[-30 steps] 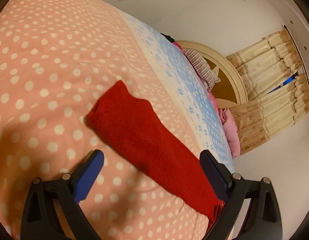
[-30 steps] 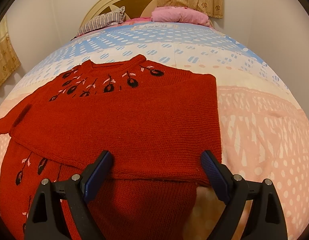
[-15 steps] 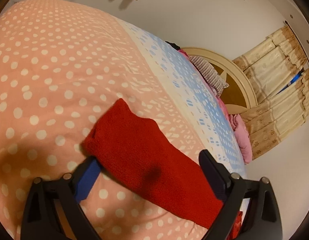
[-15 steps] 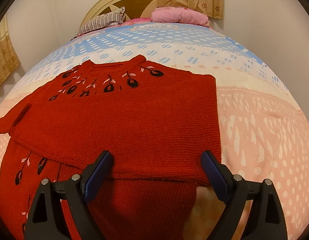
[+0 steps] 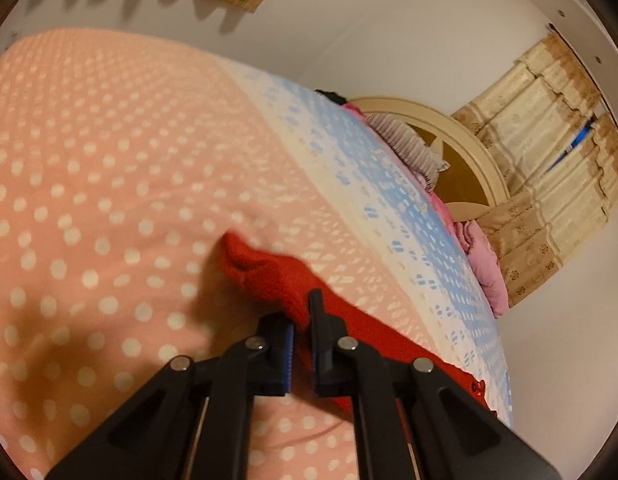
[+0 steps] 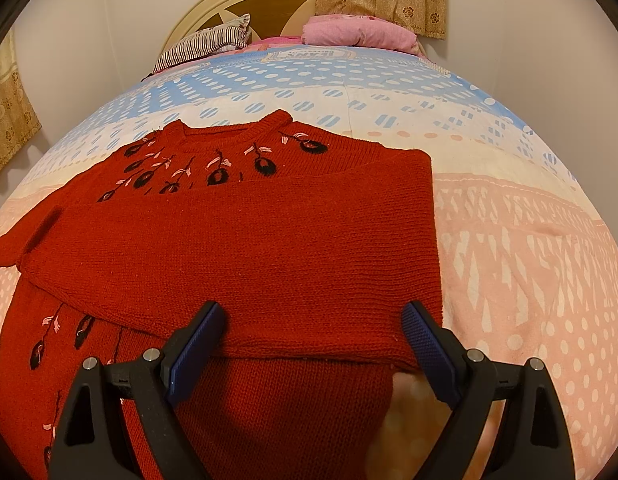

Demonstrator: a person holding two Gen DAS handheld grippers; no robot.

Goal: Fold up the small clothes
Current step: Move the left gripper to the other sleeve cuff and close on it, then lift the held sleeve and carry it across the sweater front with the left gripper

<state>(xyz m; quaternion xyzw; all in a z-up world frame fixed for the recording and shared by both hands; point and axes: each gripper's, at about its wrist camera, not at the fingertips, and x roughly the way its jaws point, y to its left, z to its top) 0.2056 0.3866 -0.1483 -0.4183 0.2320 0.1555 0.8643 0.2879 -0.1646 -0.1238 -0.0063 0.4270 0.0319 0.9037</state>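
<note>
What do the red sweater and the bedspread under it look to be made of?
Red sweater: knitted yarn, probably wool or acrylic; ribbed rows show, matte and slightly fuzzy, with stitched black and pink flowers. Bedspread: smooth printed woven cloth, likely cotton, matte, flat dots, no pile.

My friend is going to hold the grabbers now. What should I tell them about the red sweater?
Left gripper: shut on the free sleeve of the red knitted sweater, near its cuff.
Right gripper: open, holding nothing, over the folded sleeve's edge.
The sweater lies flat on the pink polka-dot bedspread, neck toward the headboard.
Done: one sleeve is folded across the chest.
Left: probably bring the pinched sleeve across the body too, then fold the bottom up.
</note>
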